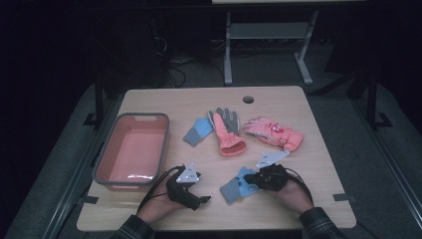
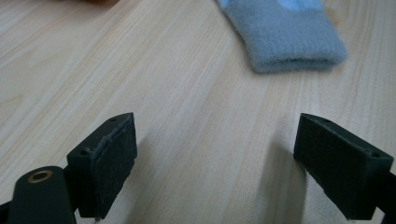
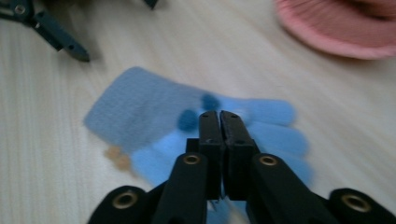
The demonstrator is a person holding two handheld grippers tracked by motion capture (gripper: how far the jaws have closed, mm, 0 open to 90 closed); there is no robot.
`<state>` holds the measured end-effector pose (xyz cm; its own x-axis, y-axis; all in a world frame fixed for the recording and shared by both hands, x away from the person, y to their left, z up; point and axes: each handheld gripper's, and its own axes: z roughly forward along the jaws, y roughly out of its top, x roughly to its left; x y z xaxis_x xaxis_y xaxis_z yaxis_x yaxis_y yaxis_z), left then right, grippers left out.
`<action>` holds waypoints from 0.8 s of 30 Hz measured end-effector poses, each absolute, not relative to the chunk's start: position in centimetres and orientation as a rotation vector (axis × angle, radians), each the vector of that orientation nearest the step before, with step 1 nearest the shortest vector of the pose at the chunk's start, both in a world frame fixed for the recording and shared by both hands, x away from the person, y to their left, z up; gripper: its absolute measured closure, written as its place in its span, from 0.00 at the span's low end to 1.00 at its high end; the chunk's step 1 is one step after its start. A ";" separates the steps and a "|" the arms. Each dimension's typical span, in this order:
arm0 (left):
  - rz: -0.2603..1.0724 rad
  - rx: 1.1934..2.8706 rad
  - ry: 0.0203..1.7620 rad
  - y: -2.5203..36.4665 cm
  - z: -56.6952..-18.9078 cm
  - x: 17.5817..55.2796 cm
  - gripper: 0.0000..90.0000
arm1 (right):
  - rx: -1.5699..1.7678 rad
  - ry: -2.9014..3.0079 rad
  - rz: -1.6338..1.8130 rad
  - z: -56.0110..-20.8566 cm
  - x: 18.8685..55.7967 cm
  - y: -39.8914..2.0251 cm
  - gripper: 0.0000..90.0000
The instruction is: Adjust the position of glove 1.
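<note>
A light blue knit glove (image 1: 235, 186) lies flat near the table's front edge, its grey-blue cuff toward the left. My right gripper (image 1: 250, 180) is over its finger end. In the right gripper view its jaws (image 3: 219, 117) stand almost together above the glove (image 3: 140, 107), with no fabric seen between them. My left gripper (image 1: 201, 188) rests on the table just left of that glove. Its jaws (image 2: 215, 154) stand wide apart over bare wood, and the cuff (image 2: 294, 42) lies ahead of them.
A pink bin (image 1: 107, 149) with a grey rim stands at the left. Behind lie a second blue glove (image 1: 198, 130), a grey and coral glove (image 1: 226, 132) and a pink glove (image 1: 273, 132). A cable hole (image 1: 248, 99) sits near the far edge.
</note>
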<state>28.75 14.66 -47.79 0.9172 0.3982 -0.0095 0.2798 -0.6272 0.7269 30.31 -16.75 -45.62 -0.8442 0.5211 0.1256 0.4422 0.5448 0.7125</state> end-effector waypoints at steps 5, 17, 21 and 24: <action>0.194 2.286 0.481 14.7 -47.8 28.7 0.14 | 0.931 2.590 1.197 -45.3 30.4 -19.5 0.79; 0.194 2.286 0.482 14.7 -47.8 28.7 0.14 | 1.047 2.405 1.098 -46.9 29.5 -24.6 0.35; 0.194 2.287 0.482 14.7 -47.8 28.7 0.14 | 1.051 2.396 1.069 -47.4 29.5 -24.8 0.30; 0.196 2.286 0.485 14.6 -47.8 28.7 0.14 | 1.077 2.407 1.061 -48.1 29.8 -24.8 0.23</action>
